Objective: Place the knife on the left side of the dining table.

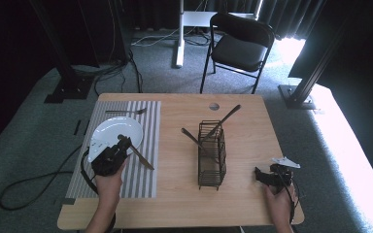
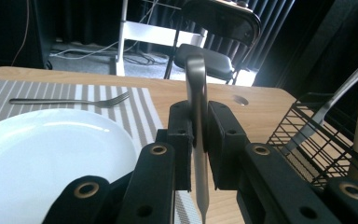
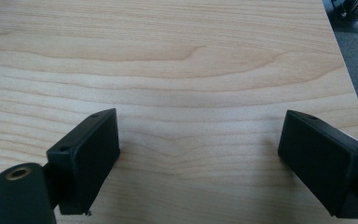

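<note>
My left gripper [image 1: 125, 141] is shut on a table knife [image 1: 142, 158], whose long end slants toward the lower right over the striped placemat [image 1: 148, 126]. In the left gripper view the knife [image 2: 196, 79] stands on edge, clamped between the jaws of the left gripper [image 2: 199, 119]. Just left of it sits a white plate [image 1: 114, 130], with a fork [image 1: 126, 111] lying beyond it on the mat. My right gripper [image 1: 259, 174] rests low near the table's front right, and in its own view the right gripper [image 3: 200, 158] is open wide over bare wood with nothing between the jaws.
A black wire cutlery caddy [image 1: 212, 154] stands mid-table with two utensils [image 1: 223, 121] sticking out of it. The wooden table [image 1: 245, 121] has a small round hole [image 1: 214, 106] near its far edge. A black folding chair [image 1: 240, 46] stands behind the table.
</note>
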Demonstrator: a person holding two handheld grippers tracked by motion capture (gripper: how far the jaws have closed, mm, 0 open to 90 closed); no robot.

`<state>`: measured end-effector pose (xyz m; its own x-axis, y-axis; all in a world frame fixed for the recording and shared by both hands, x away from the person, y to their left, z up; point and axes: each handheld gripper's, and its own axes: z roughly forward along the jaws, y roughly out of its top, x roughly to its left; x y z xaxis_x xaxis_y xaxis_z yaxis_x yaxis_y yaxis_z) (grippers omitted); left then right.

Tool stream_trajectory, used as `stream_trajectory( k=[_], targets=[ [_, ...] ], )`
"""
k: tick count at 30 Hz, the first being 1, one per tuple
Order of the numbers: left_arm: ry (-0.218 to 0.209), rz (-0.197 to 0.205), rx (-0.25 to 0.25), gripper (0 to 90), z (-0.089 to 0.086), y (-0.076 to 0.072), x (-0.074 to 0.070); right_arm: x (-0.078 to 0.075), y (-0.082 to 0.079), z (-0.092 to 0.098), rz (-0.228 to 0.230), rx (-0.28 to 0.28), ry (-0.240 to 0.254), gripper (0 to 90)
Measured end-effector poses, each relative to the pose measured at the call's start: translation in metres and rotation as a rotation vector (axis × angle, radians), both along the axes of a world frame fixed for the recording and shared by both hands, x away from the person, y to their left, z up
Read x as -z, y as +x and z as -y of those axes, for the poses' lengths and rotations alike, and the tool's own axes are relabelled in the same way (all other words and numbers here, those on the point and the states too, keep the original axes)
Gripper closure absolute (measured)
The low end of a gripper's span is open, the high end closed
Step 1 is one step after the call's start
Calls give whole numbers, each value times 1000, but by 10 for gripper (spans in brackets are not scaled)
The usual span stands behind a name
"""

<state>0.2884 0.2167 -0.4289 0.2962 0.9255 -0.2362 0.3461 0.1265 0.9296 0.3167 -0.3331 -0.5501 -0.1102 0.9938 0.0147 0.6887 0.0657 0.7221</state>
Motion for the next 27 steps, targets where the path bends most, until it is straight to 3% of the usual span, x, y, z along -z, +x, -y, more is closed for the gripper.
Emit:
stream_trajectory(
  k=[11,15,22,27],
  targets=[
    [-20,6,-88,765,-24,-10,9,0,0,0,0,0,-1,119],
    [-54,9,-121,761,-35,-10,14,0,0,0,0,0,-1,119],
    [-46,19,-157,738,-41,-10,16,0,0,0,0,0,0,119],
    [-43,-3,-188,700,-49,-11,21,0,0,0,0,0,0,119]
  ],
)
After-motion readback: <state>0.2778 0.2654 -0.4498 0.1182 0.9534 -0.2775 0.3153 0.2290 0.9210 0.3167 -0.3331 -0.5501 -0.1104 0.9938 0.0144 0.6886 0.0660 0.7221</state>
